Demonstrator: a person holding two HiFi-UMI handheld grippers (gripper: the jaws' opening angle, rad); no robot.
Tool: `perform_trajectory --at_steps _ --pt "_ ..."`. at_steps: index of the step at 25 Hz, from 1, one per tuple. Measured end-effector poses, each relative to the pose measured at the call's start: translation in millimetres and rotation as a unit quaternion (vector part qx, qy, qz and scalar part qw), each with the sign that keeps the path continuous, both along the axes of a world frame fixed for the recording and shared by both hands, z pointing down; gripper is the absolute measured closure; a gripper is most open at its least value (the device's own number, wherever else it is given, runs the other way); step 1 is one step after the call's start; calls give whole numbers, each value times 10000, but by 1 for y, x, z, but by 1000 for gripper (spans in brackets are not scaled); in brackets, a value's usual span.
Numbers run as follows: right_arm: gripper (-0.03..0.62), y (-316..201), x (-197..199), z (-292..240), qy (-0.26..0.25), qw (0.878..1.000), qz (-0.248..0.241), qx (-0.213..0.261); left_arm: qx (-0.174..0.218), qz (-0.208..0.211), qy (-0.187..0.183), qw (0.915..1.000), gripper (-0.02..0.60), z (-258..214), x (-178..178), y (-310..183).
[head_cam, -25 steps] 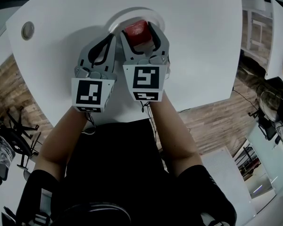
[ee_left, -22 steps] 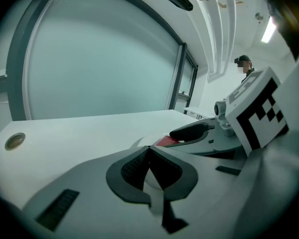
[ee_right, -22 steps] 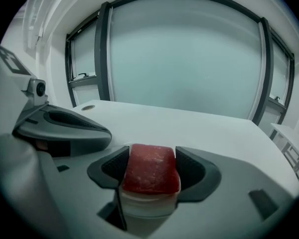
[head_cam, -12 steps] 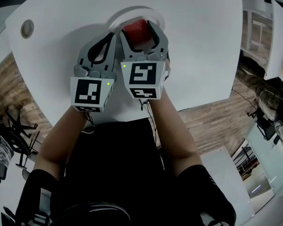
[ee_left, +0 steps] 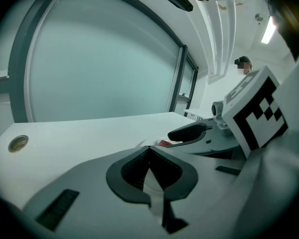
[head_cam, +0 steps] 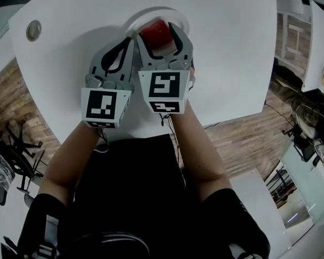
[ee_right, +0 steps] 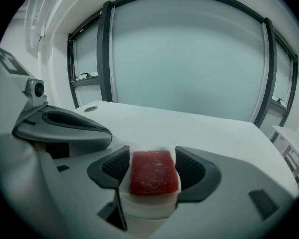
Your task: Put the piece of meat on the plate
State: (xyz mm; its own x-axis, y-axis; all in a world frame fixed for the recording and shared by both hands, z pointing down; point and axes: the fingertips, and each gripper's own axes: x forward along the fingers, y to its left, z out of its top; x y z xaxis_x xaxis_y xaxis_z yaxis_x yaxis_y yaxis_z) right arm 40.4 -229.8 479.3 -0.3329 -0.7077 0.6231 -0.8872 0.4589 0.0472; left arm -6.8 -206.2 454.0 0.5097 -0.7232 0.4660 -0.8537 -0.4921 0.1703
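Right gripper (head_cam: 156, 34) pinches the piece of meat (ee_right: 153, 173) right over the white plate (head_cam: 143, 14) on the table (head_cam: 232, 47), left gripper (ee_left: 149, 148) just beside, jaws pressed together, empty.

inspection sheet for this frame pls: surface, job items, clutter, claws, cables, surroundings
surface: white table with a rounded edge.
job's things: piece of meat, red, between the right claw's jaws and over the plate; cannot tell whether it rests on the plate.
clutter: one round metal cap set in the tabletop.
grippers: right claw shut on the piece of meat; left claw has its jaws together with nothing in them, close beside the right one.
cables: thin dark cable on the floor at the right.
surroundings: wood floor below the table; glass partition behind it.
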Motion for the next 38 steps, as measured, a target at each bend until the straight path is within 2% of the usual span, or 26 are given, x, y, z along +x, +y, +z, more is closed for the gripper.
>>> perform_trajectory --at_steps 18,19,20,25,30,38 --pt "304 18 2 -39 -243 9988 155 395 363 50 62 9993 580 -32 -2 20" --pt "366 19 4 -43 -252 9984 209 464 388 59 65 9992 580 -34 -1 22" --pt "399 21 6 -46 -262 9979 260 532 416 67 64 9991 580 -36 0 22" --pt "469 28 11 -66 -489 9948 345 826 559 117 58 9984 580 -49 2 26" --pt "589 35 19 -87 -630 9898 592 1132 728 166 72 9972 580 -64 5 31" --pt "591 54 20 -126 -853 9841 657 1413 1123 245 171 9932 580 -102 8 44"
